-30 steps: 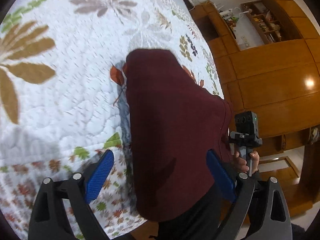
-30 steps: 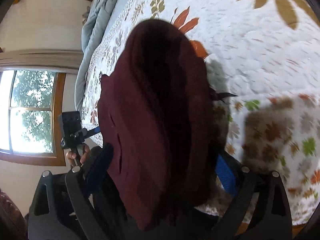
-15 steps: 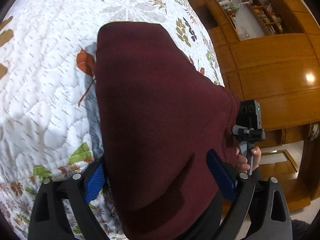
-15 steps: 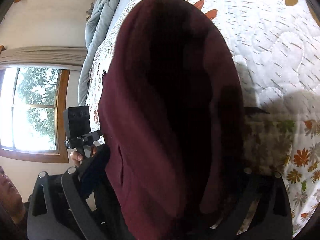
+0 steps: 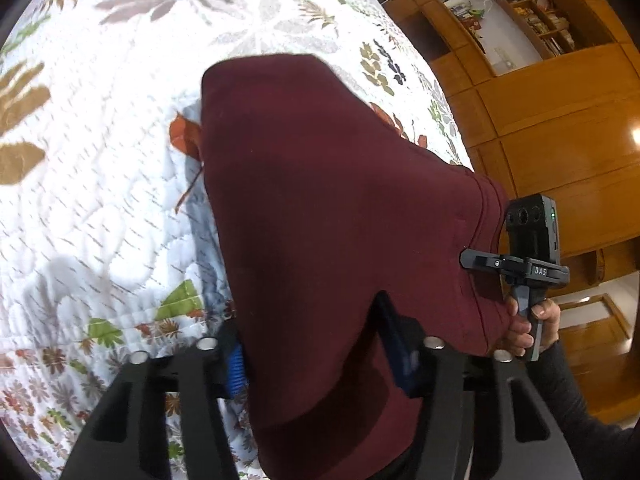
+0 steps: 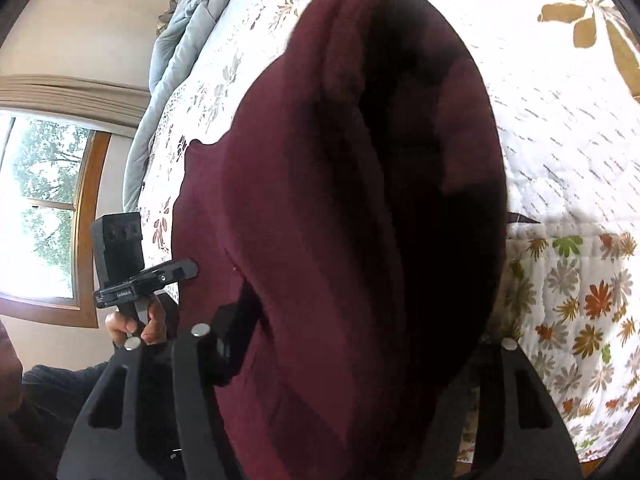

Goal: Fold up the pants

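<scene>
Both sets of jaws are closing with the dark red pants [image 5: 332,216] sitting between them. The left gripper [image 5: 320,356] and right gripper [image 6: 352,352] are low in each frame. The pants are stretching up over the flowery bed [image 5: 100,160].

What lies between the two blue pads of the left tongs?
The maroon pants: in the left wrist view their near edge fills the gap between the closing blue pads of the left tongs. Nothing else lies there.

White quilted bedspread [image 5: 120,128] with leaf and flower print covers the bed; wooden cabinets [image 5: 560,120] beside it; grey-blue duvet [image 6: 180,40] bunched near a window [image 6: 40,200].
</scene>
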{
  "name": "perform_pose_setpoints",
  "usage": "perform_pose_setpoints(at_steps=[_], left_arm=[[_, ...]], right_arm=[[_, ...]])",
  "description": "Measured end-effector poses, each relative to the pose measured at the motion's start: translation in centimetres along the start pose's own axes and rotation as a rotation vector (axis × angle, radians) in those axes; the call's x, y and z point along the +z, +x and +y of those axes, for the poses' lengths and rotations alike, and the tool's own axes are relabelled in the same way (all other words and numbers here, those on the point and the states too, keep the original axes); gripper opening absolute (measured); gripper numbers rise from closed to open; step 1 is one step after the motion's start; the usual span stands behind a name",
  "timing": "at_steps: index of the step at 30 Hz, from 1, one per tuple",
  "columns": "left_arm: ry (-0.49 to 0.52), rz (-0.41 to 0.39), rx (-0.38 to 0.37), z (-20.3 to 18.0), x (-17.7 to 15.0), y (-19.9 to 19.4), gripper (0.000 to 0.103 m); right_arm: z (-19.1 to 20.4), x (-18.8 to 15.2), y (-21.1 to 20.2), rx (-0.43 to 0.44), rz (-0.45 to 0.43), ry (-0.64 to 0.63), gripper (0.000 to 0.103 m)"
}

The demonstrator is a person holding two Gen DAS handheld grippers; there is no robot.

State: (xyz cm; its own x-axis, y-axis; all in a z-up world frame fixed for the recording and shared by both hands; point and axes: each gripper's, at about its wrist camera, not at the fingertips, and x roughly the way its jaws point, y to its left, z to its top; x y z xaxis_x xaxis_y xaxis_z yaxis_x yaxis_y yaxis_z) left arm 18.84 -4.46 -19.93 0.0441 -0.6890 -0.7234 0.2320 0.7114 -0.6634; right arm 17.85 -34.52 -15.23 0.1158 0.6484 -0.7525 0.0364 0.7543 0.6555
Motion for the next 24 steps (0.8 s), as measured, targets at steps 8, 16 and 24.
perform_pose_setpoints(at_steps=[8, 16, 24], left_arm=[[0.055, -0.009, 0.026, -1.2, 0.0, -0.8, 0.04], [0.092, -0.049, 0.026, -2.6, -0.4, -2.9, 0.034], [0.084, -0.092, 0.047, -1.6, -0.9, -5.9, 0.033]], right_arm=[[1.2, -1.0, -1.1, -0.03, -0.034, 0.001, 0.052], [3.9, -0.8, -1.6, -0.035, -0.061, -0.027, 0.044], [5.8, 0.1, -0.1, -0.024, -0.045, -0.07, 0.041]])
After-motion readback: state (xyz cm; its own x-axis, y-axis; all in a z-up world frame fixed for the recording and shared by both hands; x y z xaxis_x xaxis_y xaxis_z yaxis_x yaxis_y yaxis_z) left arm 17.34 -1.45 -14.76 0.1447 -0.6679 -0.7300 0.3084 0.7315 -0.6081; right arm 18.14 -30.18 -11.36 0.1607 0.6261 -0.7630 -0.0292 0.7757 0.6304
